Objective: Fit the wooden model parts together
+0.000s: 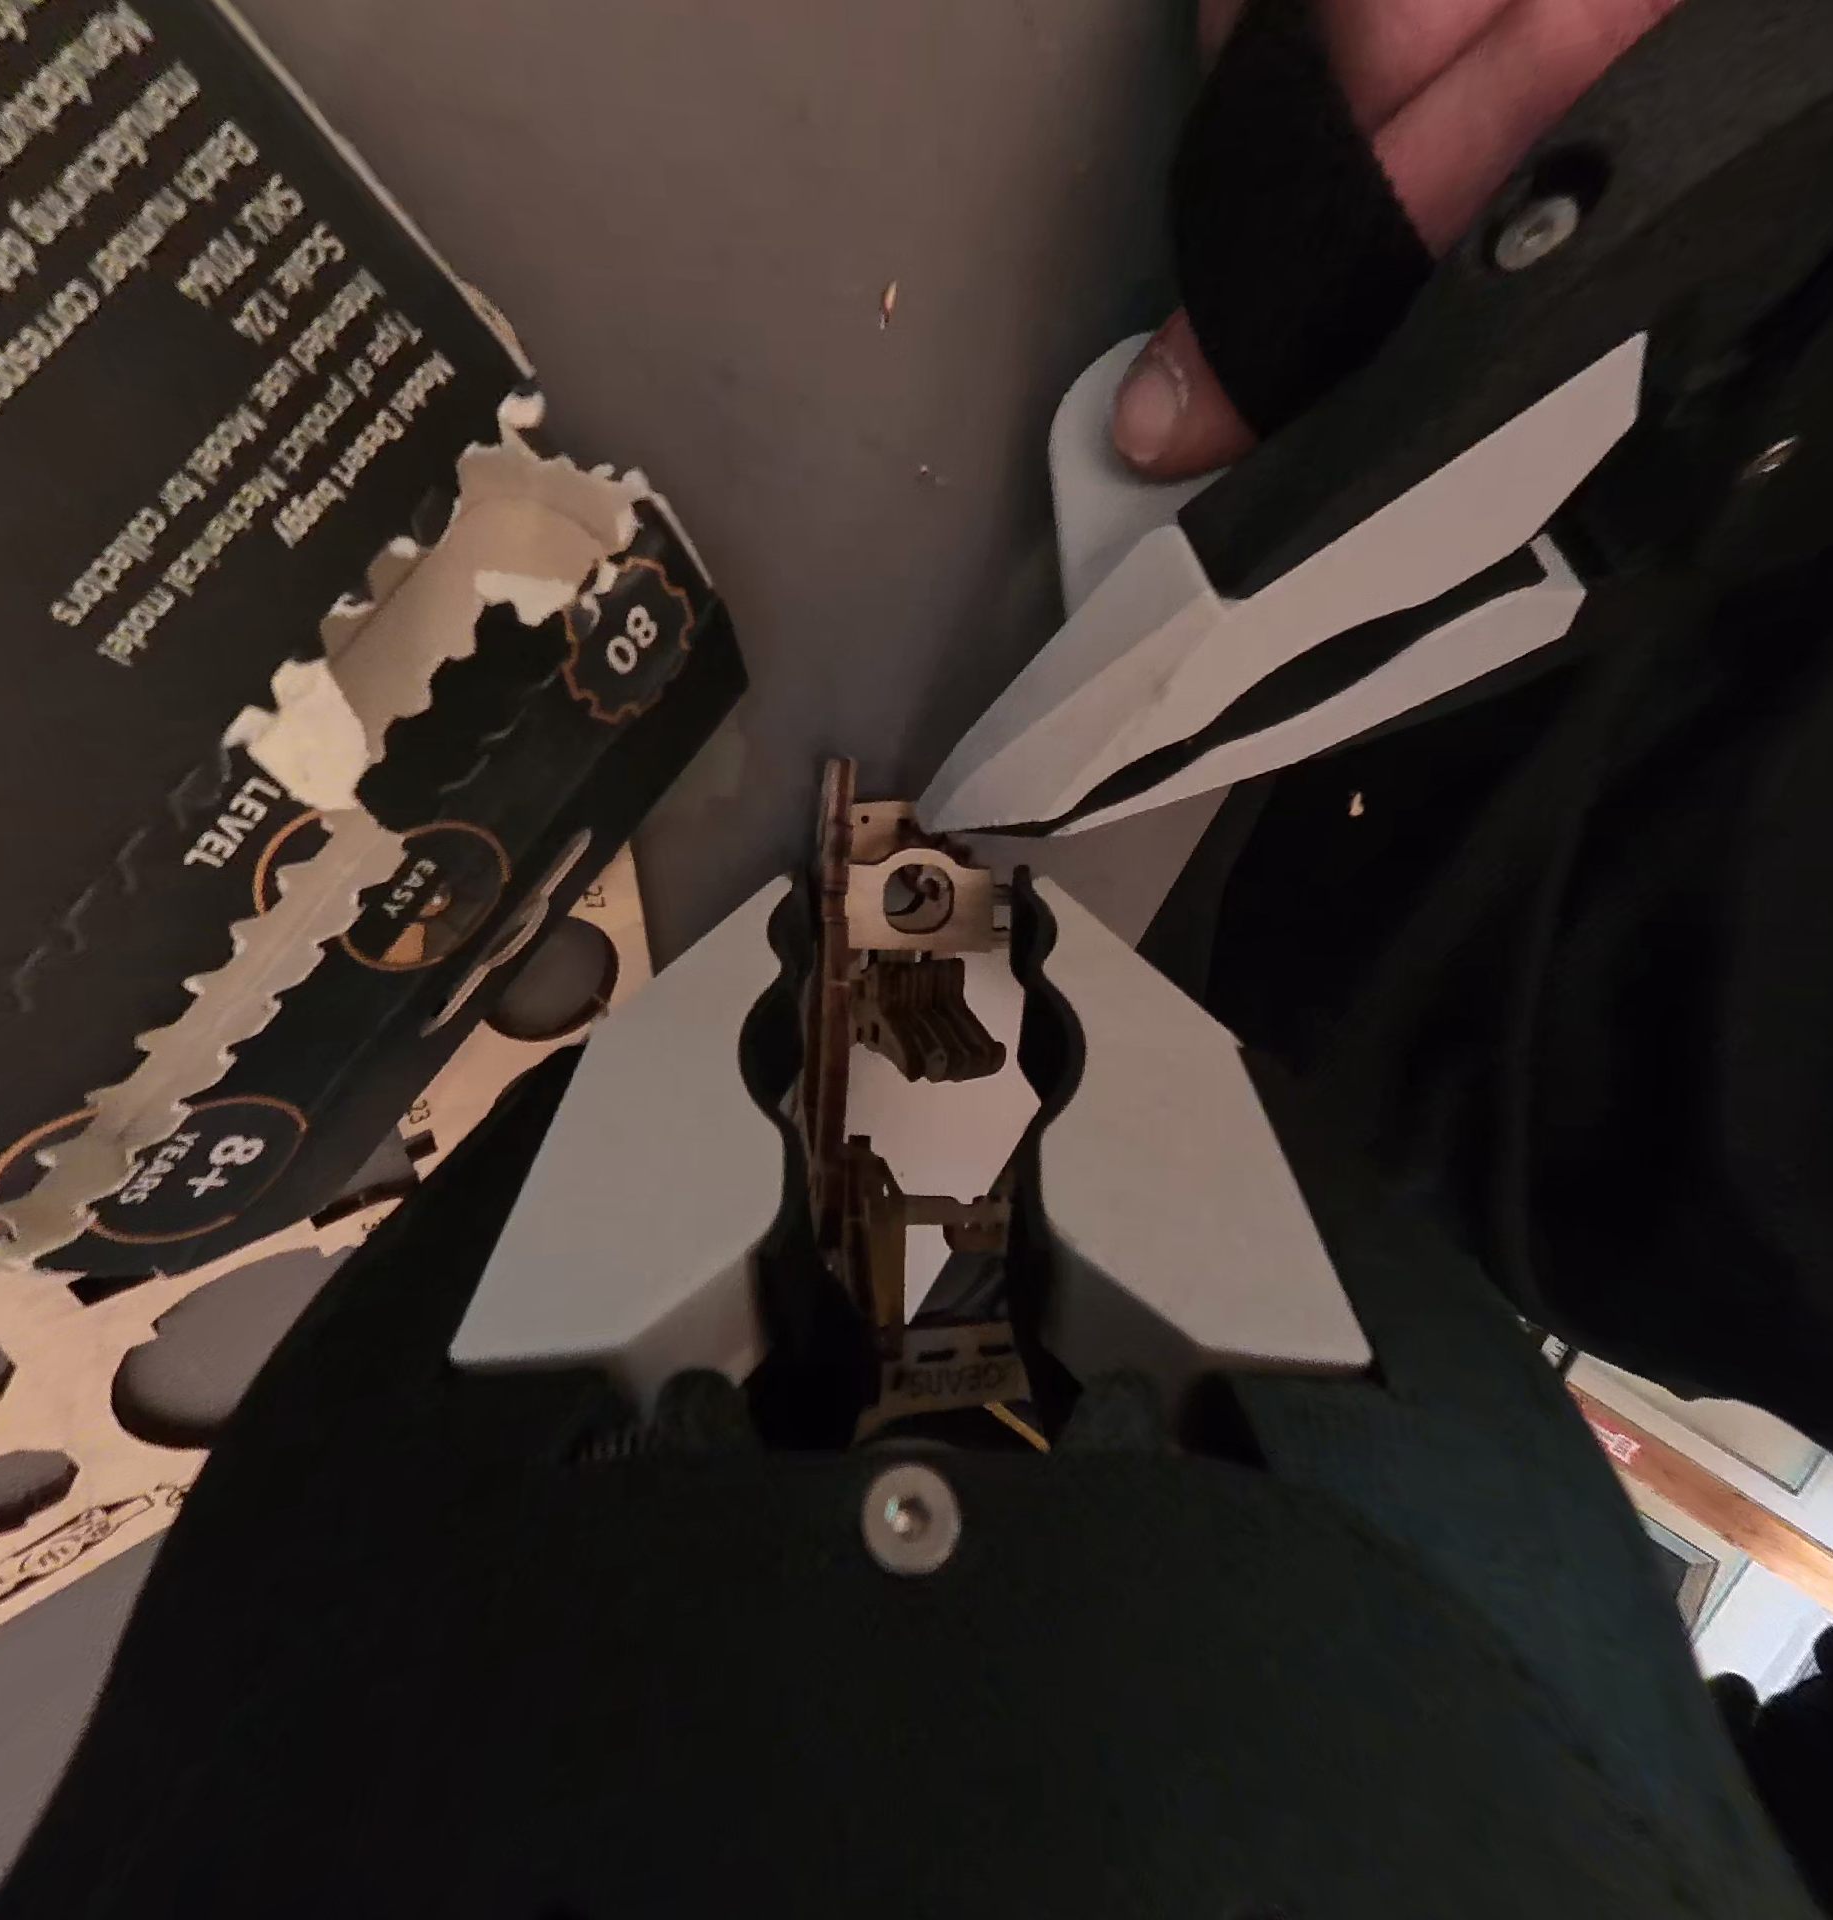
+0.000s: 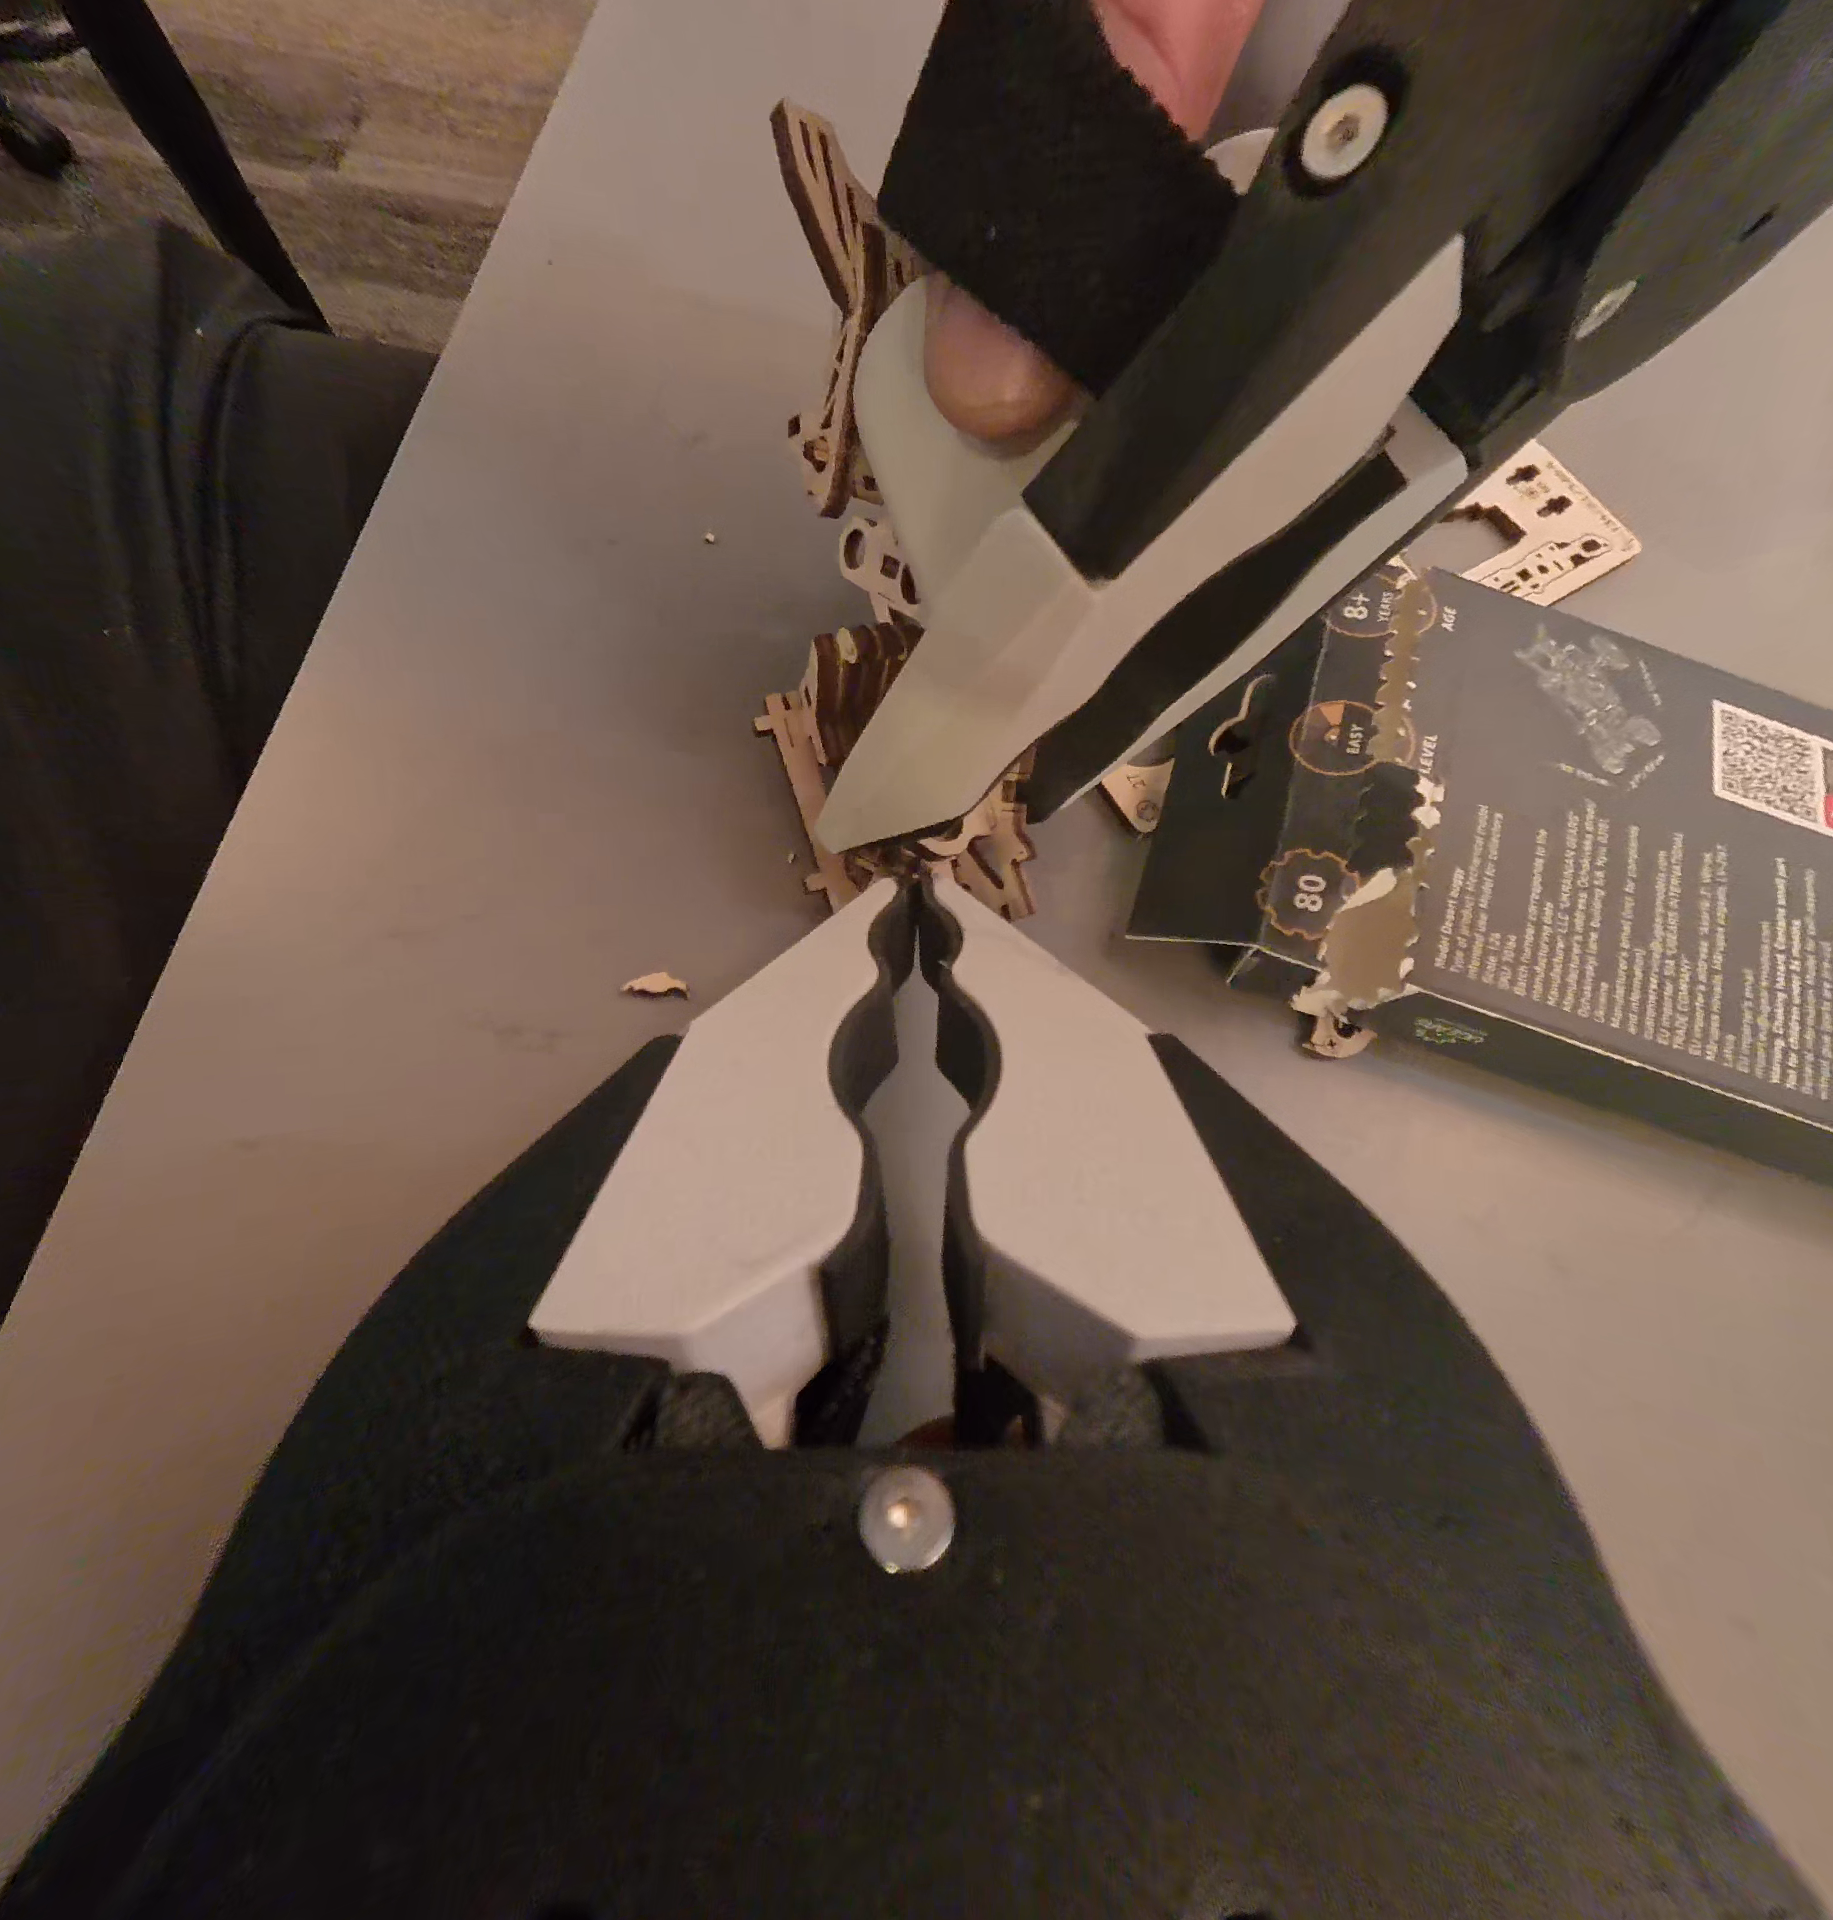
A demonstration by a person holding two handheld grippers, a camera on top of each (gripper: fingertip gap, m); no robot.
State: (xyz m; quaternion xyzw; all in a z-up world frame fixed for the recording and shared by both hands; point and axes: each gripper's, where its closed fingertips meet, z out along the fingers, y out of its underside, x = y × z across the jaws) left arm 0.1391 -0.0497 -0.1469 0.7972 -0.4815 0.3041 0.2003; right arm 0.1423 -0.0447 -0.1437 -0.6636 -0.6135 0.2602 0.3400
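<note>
Now the left gripper squeezes the wooden model, whose long side runs along the fingers, pointing away from the camera. The right gripper is pinched almost shut on a tiny bit at the model's tip. Only the right wrist view shows the table edge close by and the torn black box beside the model.
</note>
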